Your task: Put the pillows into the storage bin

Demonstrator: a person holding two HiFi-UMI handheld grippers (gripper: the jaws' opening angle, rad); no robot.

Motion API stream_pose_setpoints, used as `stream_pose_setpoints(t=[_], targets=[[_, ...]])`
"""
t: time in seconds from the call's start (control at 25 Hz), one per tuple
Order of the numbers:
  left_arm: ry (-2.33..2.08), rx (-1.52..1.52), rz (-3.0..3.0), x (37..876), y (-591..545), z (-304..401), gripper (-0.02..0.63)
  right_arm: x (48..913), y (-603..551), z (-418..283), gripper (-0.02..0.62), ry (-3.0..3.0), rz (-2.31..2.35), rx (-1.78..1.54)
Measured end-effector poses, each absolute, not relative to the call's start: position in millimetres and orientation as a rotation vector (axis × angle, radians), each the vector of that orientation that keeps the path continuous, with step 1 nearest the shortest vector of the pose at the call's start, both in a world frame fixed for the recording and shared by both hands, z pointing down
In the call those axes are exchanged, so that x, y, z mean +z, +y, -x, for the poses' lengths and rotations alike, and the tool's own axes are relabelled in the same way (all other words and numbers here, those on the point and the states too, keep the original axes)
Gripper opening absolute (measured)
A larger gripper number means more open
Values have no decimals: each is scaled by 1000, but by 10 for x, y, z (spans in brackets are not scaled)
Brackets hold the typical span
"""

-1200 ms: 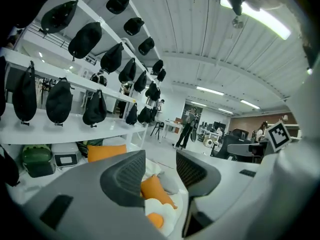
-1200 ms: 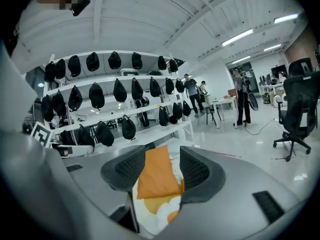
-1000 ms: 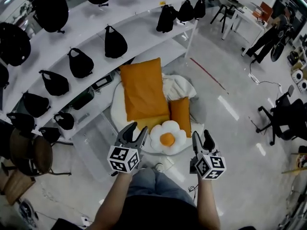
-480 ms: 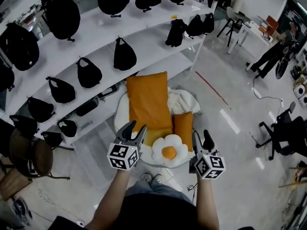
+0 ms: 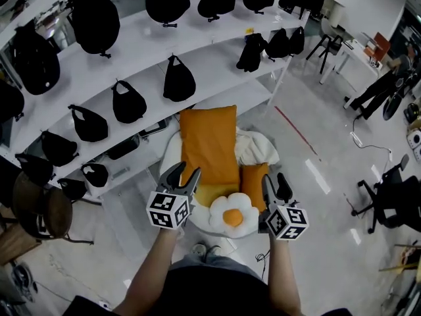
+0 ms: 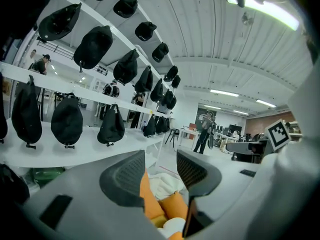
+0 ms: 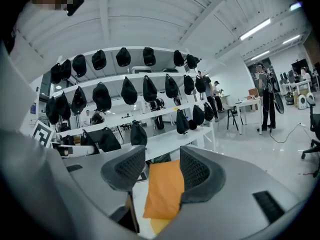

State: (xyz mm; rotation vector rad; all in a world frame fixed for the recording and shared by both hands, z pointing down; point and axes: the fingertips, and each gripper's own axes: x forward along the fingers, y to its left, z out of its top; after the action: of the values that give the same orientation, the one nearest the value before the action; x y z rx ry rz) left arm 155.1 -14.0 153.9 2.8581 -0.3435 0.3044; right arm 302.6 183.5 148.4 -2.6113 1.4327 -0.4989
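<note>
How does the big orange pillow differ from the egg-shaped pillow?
The big orange pillow is a long rectangle; the egg-shaped pillow is round with a scalloped edge. The big orange pillow is plain orange, the egg-shaped pillow white with an orange centre. It is also clearly larger than the egg-shaped pillow. Both lie flat, low beside the white shelves.

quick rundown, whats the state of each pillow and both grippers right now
left gripper, open, nothing between its jaws
right gripper, open, nothing between its jaws
large orange pillow, lying flat, not gripped
small orange pillow, lying beside the large orange pillow, not gripped
egg pillow, lying yolk side up, not gripped
white cushion, crumpled, partly under the orange pillows
</note>
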Motion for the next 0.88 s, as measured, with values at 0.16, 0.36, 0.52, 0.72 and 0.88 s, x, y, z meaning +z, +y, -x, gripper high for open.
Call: stream_pose_setpoints(t=[0.16, 0.36, 0.52, 0.72, 0.88], targets=[[-366, 346, -2857, 1624, -343, -1638, 196, 1538, 1565, -3223, 199, 1452, 2596, -513], [-418, 412, -2824, 1900, -821, -1864, 202, 1837, 966, -3501, 199, 1563, 2584, -575], [-463, 475, -2812, 2340, -1253, -2099, 202, 2318, 476, -3739, 199, 1661, 2564, -623], [-490, 549, -2766, 3155, -1611, -2414, 206, 3094, 4, -4028, 201, 1767, 2569, -695], [-498, 557, -2718, 3716, -1702, -2564, 218, 3718, -134, -4206, 201, 1735, 2550, -780]])
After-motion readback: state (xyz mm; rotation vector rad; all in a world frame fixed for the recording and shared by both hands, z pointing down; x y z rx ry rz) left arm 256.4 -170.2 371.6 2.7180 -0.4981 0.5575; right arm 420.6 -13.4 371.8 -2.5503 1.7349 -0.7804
